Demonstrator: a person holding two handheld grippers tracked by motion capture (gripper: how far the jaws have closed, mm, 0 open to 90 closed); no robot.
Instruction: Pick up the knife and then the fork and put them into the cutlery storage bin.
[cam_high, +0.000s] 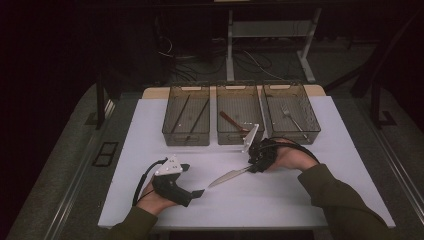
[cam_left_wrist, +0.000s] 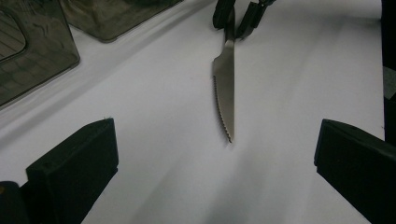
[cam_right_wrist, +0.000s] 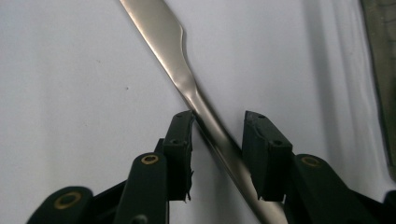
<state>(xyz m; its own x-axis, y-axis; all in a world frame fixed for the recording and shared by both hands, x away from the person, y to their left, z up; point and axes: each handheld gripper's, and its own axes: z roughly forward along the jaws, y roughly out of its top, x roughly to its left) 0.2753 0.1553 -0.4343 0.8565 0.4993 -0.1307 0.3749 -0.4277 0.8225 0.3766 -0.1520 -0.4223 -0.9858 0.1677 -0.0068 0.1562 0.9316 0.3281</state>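
Observation:
A steel knife (cam_high: 227, 176) with a serrated blade lies on the white tabletop (cam_high: 145, 150), its tip pointing toward my left gripper. My right gripper (cam_high: 251, 167) is down over the handle. In the right gripper view the handle (cam_right_wrist: 163, 32) runs diagonally between the two jaws (cam_right_wrist: 218, 116), which stand a little apart with gaps beside it. My left gripper (cam_high: 192, 180) rests on the table near the front, wide open and empty. The left gripper view looks between its jaws (cam_left_wrist: 215, 122) along the blade (cam_left_wrist: 224, 88) to the right gripper (cam_left_wrist: 238, 14) beyond.
Three see-through bins stand in a row at the back. The left bin (cam_high: 186, 137) holds thin dark sticks, the middle bin (cam_high: 235, 139) a brown-handled utensil, and the right bin (cam_high: 300, 136) a fork. The table edge runs just behind both forearms.

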